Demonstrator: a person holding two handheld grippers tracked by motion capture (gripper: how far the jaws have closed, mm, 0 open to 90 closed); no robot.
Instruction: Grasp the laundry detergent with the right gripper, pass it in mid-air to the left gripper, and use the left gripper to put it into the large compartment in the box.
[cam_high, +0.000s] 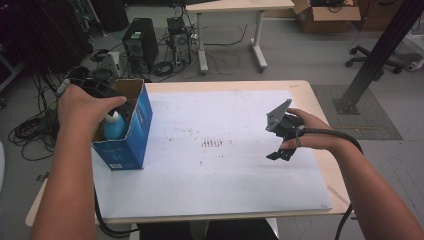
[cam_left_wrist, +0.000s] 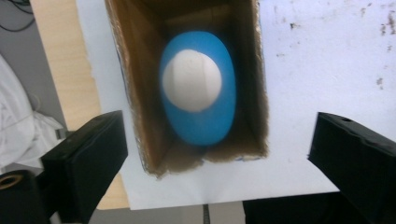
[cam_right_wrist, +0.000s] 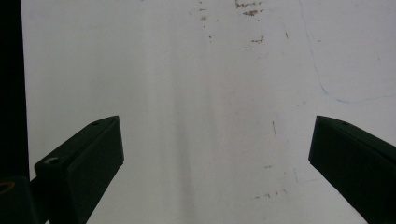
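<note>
Box (cam_high: 125, 130) first: from the high view it stands open-topped at the left edge of the white sheet (cam_high: 220, 170), so things can drop straight in. The blue bottle (cam_high: 114, 127) sits upright inside it. My left hand (cam_high: 85, 107) hangs over the box, so my left gripper points down into it. My right gripper (cam_high: 281, 145) waits well apart over the right part of the sheet, out of the way.

From the left gripper view, I look right down the box (cam_left_wrist: 140, 116). The bottle (cam_left_wrist: 201, 121) with its white cap (cam_left_wrist: 191, 79) stands in there. My left gripper (cam_left_wrist: 219, 154) is spread wide, with one jaw on each side of the box and nothing squeezed, so I think the bottle is let go.

From the right gripper view, my right gripper (cam_right_wrist: 217, 154) is also spread wide over the bare sheet (cam_right_wrist: 187, 70). It holds nothing.
</note>
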